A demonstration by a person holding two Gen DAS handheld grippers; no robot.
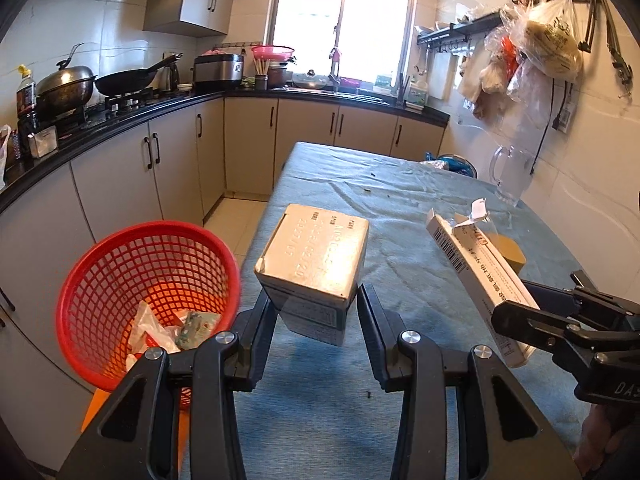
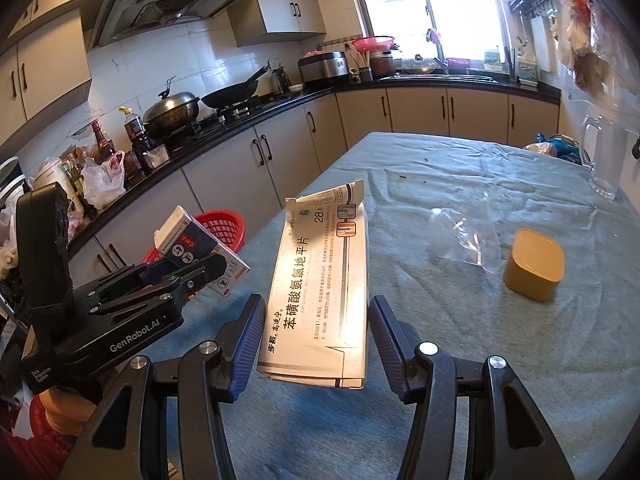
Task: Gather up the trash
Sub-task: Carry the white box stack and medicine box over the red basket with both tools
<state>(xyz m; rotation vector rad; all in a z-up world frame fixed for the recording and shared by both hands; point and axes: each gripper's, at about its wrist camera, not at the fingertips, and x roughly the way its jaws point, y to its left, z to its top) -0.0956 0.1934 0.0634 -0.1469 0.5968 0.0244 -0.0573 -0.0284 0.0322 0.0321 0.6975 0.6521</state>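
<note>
Sunlit window (image 1: 344, 24) above beige kitchen cabinets (image 1: 304, 128)

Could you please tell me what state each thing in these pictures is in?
Left hand-held gripper: shut on small carton.
Small carton: held above the table.
Right hand-held gripper: shut on medicine box.
Medicine box: flattened, end flap open.
Red basket: upright, partly filled.
Yellow container: closed, on table.

A: What are the hand-held grippers made of?
B: Black plastic. The left hand-held gripper (image 1: 316, 312) has two angular fingers with round silver screw heads at the joints.
A: And the right hand-held gripper (image 2: 318, 338)?
B: Same build, with ribbed pads that look bluish. White lettering marks the left one's side.
</note>
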